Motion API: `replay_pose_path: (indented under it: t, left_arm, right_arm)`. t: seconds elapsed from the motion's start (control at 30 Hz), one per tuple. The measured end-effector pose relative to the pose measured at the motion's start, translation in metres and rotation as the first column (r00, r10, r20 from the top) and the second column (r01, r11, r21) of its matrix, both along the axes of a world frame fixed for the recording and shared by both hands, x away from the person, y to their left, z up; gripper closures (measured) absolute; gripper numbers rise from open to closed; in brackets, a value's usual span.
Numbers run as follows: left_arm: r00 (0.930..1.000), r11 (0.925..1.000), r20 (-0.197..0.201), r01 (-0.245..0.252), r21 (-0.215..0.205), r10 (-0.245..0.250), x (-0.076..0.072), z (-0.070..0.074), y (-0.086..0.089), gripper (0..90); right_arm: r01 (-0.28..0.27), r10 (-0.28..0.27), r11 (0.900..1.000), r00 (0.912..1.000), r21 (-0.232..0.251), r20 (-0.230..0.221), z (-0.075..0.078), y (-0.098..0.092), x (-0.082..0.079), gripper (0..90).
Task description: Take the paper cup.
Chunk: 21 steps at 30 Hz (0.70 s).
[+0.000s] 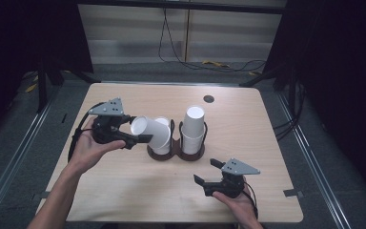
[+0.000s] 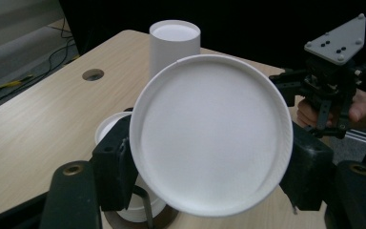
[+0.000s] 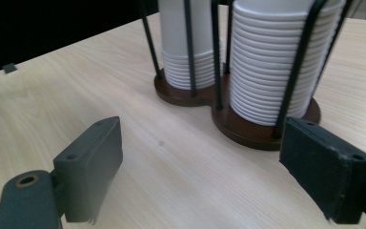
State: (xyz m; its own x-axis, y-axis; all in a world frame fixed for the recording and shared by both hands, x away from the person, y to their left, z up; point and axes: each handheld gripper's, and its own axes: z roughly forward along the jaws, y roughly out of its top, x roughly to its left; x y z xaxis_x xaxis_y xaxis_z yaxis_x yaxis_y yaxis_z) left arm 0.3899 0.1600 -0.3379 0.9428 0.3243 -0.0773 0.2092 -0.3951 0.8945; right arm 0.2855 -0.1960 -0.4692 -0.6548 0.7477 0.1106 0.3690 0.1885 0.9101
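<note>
While its two black jaws press against opposite sides of a white paper cup (image 1: 146,130), the left gripper (image 1: 132,132) holds that cup tipped on its side, its base turned toward the gripper's camera (image 2: 211,135). The cup hangs just above the left stack of white paper cups (image 1: 162,142) in a dark brown twin-well cup holder with black wire uprights (image 1: 176,153). Beside it, the right stack of white cups (image 1: 193,127) stands taller in its own well. Nearer the person, the right gripper (image 1: 207,171) rests low over the light wooden table (image 1: 124,191), jaws spread wide with nothing between them, pointing toward the holder (image 3: 248,129).
</note>
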Motion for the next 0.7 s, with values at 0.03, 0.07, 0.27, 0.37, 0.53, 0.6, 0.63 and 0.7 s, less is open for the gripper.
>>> replay_pose_path:
  t: [0.03, 0.07, 0.27, 0.37, 0.53, 0.6, 0.63, 0.7]
  left_arm:
    - [0.9999, 0.9999, -0.004, 0.012, 0.000, -0.012, -0.003, -0.002, -0.001, 32.6]
    - [1.0000, 1.0000, -0.006, 0.008, -0.004, -0.008, -0.005, -0.004, -0.001, 32.5]
    - [0.9997, 0.9998, -0.013, 0.020, 0.000, -0.020, -0.015, -0.016, -0.002, 32.5]
    - [0.9999, 0.9999, -0.010, 0.014, 0.004, -0.014, -0.018, -0.024, -0.003, 32.5]
    - [0.9989, 0.9990, -0.018, 0.043, -0.004, -0.043, -0.023, -0.034, -0.006, 32.5]
    - [0.9981, 0.9984, -0.026, 0.056, -0.010, -0.056, -0.025, -0.038, -0.008, 32.5]
    - [0.9981, 0.9984, -0.026, 0.056, -0.010, -0.056, -0.025, -0.038, -0.008, 32.5]
    - [0.9975, 0.9977, -0.022, 0.067, -0.009, -0.067, -0.028, -0.041, -0.010, 32.5]
  right_arm:
    - [-0.008, 0.008, 1.000, 1.0000, 0.000, 0.002, 0.000, 0.001, 0.000, 14.1]
    - [-0.020, 0.020, 1.000, 0.9998, 0.006, 0.002, 0.001, 0.002, 0.000, 13.5]
    - [-0.084, 0.083, 0.996, 0.9964, 0.015, 0.013, 0.006, 0.009, -0.002, 13.3]
    - [-0.096, 0.095, 0.995, 0.9951, 0.014, 0.026, 0.012, 0.014, -0.001, 13.4]
    - [-0.140, 0.139, 0.990, 0.9892, 0.019, 0.046, 0.022, 0.027, -0.002, 13.4]
    - [-0.154, 0.153, 0.988, 0.9868, 0.012, 0.052, 0.026, 0.032, -0.001, 13.4]
    - [-0.161, 0.160, 0.987, 0.9856, 0.010, 0.053, 0.027, 0.034, 0.000, 13.4]
    - [-0.175, 0.174, 0.985, 0.9830, 0.004, 0.057, 0.030, 0.038, 0.003, 13.6]
